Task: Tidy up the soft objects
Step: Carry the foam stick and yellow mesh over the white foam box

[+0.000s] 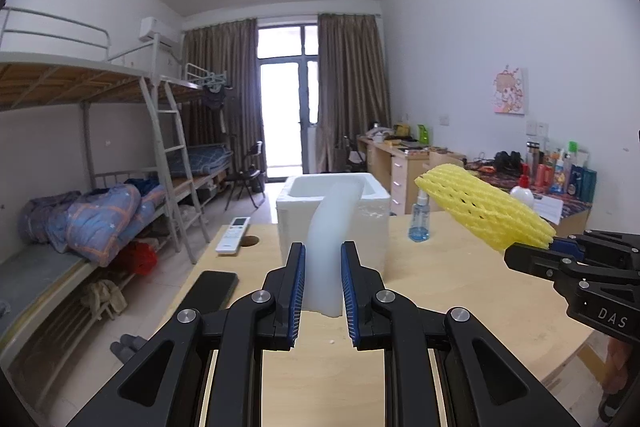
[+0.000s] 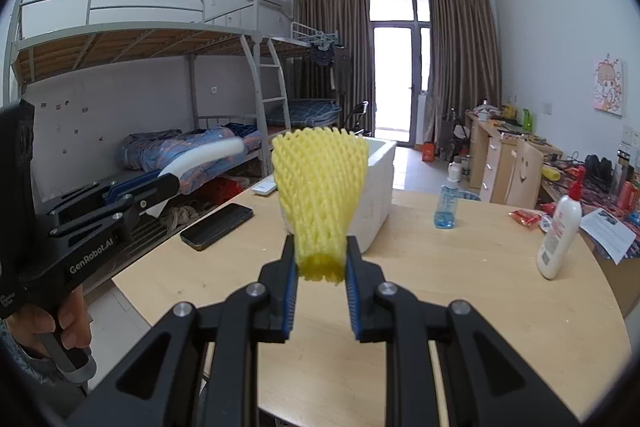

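Observation:
My left gripper is shut on a white foam strip that curves up and right toward the open top of a white foam box on the wooden table. In the right wrist view that strip sticks out of the left gripper at the left, above the table edge. My right gripper is shut on the lower end of a yellow foam net sleeve, which fans upward in front of the box. The left wrist view shows the sleeve held up right of the box.
A black phone and a white remote lie on the table's left side. A blue spray bottle and a white lotion bottle stand at the right. Bunk beds line the left wall; cluttered desks line the right.

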`<control>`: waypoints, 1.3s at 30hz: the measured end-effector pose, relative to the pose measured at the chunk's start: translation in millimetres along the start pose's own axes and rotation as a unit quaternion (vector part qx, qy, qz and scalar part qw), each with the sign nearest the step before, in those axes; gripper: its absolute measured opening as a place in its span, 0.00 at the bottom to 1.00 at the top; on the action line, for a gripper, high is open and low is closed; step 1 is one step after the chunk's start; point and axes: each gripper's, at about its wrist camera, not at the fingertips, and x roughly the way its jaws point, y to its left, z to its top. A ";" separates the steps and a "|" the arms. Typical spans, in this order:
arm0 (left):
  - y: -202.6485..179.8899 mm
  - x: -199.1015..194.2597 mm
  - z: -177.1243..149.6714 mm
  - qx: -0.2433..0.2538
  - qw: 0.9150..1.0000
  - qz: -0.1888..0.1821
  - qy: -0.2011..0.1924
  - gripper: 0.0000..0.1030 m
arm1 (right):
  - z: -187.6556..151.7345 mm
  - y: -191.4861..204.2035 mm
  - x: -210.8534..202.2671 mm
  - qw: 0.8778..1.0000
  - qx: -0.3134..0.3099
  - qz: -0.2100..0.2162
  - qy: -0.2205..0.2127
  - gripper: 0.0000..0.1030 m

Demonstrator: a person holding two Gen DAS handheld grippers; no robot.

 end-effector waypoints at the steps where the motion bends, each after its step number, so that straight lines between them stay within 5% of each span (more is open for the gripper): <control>1: 0.8 1.8 -0.6 0.000 1.000 0.004 0.001 0.19 | -0.3 0.8 2.4 1.000 0.001 0.001 0.001 0.24; 17: 3.6 32.9 2.5 -0.004 1.000 0.025 0.016 0.19 | 9.2 -9.4 36.4 1.000 0.012 0.016 0.024 0.24; 39: 10.7 94.0 43.5 -0.004 0.999 0.015 0.029 0.19 | 69.5 -20.4 88.7 0.999 0.001 0.004 0.052 0.24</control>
